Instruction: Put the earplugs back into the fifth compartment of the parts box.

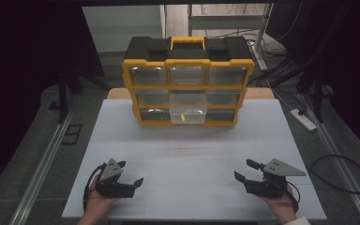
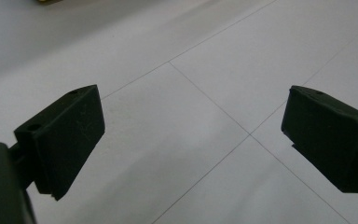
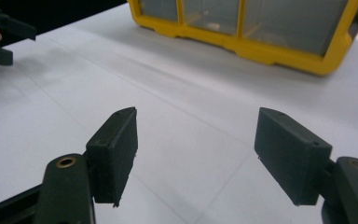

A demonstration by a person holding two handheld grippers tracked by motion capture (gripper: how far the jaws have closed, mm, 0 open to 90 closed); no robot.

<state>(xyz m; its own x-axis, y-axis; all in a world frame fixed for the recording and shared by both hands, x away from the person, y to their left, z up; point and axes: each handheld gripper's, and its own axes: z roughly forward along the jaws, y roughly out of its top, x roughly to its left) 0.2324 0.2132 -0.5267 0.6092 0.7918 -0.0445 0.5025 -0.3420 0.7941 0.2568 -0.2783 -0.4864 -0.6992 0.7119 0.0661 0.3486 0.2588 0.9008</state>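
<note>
The yellow box [image 1: 187, 86] with 9 clear drawers stands at the far end of the white surface [image 1: 187, 154]. Near the front, the left claw [image 1: 130, 174] and right claw [image 1: 243, 169] rest wide apart, holding nothing. 1 middle drawer [image 1: 188, 108] sticks out.

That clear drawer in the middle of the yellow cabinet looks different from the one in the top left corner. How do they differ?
The middle drawer is pulled out toward the table's near edge, while the top-left drawer sits flush in the yellow cabinet. The middle drawer shows a small yellow item inside; what the top-left drawer holds cannot be told. The pulled-out one hides part of the row below it; the top-left one covers nothing. Both are clear plastic.
</note>
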